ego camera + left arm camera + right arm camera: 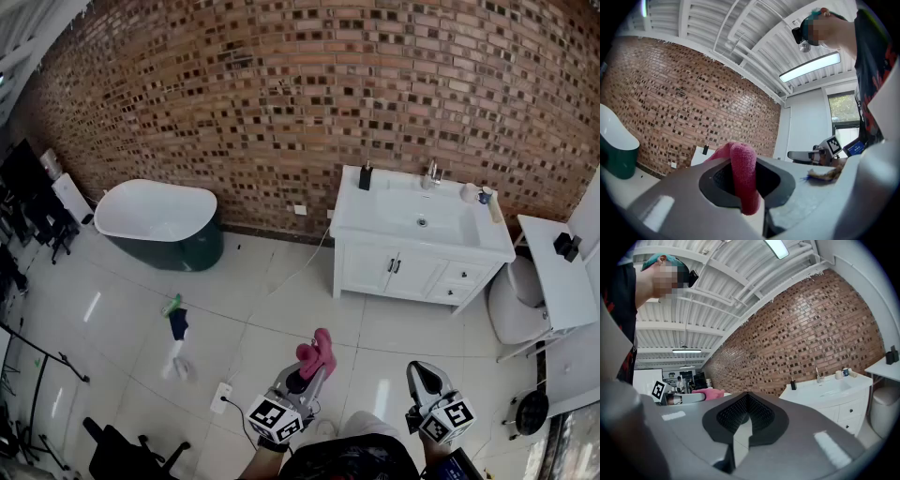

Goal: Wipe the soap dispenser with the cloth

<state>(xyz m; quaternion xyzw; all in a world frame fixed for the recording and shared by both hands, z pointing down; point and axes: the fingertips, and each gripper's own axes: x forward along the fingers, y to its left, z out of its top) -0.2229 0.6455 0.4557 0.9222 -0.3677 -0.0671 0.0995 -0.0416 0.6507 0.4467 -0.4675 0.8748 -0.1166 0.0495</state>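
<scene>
pink cloth (743,173) pinched in closed left tongs (311,373); right tongs (742,423) fully closed, holding nothing.

- 2 grippers down at the bottom middle: left gripper (310,374), right gripper (420,372)
- 1 pink cloth (317,352)
- 1 black soap dispenser (366,176), upper middle
- 1 vanity (375,255) with just 1 faucet (432,173)
- 1 bathtub (155,212), over on the left

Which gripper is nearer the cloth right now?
Left. The left gripper is shut on the cloth, which sticks out past its jaws. The right gripper is shut and empty, off to the cloth's right, not touching it.
</scene>
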